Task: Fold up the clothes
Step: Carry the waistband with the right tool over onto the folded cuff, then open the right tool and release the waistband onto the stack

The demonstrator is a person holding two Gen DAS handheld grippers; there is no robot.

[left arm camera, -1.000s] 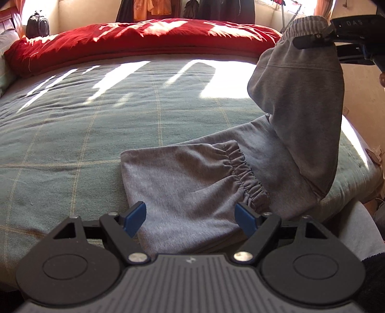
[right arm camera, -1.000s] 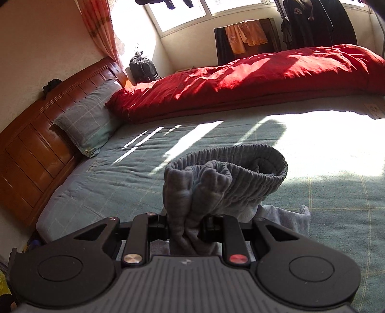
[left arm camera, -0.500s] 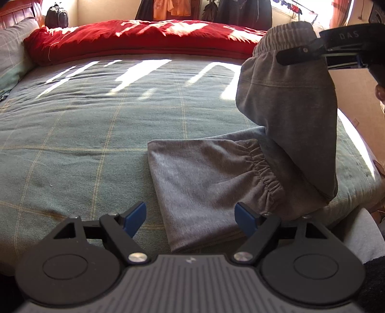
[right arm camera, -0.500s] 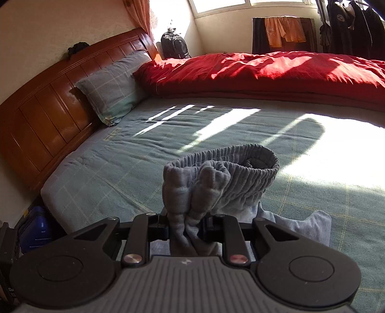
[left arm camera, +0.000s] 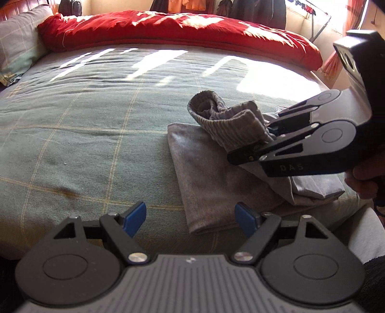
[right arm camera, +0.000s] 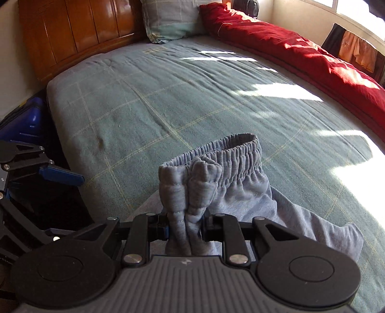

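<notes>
Since a second ago the right gripper (right arm camera: 184, 228) has swung way down, so the grey sweatpants (left arm camera: 216, 173) that were hanging tall in the air at the right side of the left wrist view are now draped low over their own lower half. So yeah, this looks like the fold-over step, the top end being carried across the part that's already lying flat. Biggest thing first: the bed (left arm camera: 84, 120) with its green checked cover carries everything, with the red duvet (left arm camera: 168, 31) bunched along its far edge and a pillow (right arm camera: 168, 19) up by the wooden headboard (right arm camera: 72, 33). Those two haven't budged, though the left view has slid along a bit. The sweatpants sit at the near edge of the bed, toward its right-hand near corner as the left camera sees it, flat layer underneath and the doubled layer on top. The ribbed waistband (right arm camera: 216, 154) is bunched up and pinched tight between the right gripper's jaws, which makes sense, since grabbing the thick elastic gives a solid hold for dragging the whole leg over. The left gripper (left arm camera: 191, 219) hovers over the near edge, jaws spread wide with nothing in them, I guess waiting to pin or smooth the folded edge. Can't really tell whether the waistband is touching the layer below yet.
</notes>
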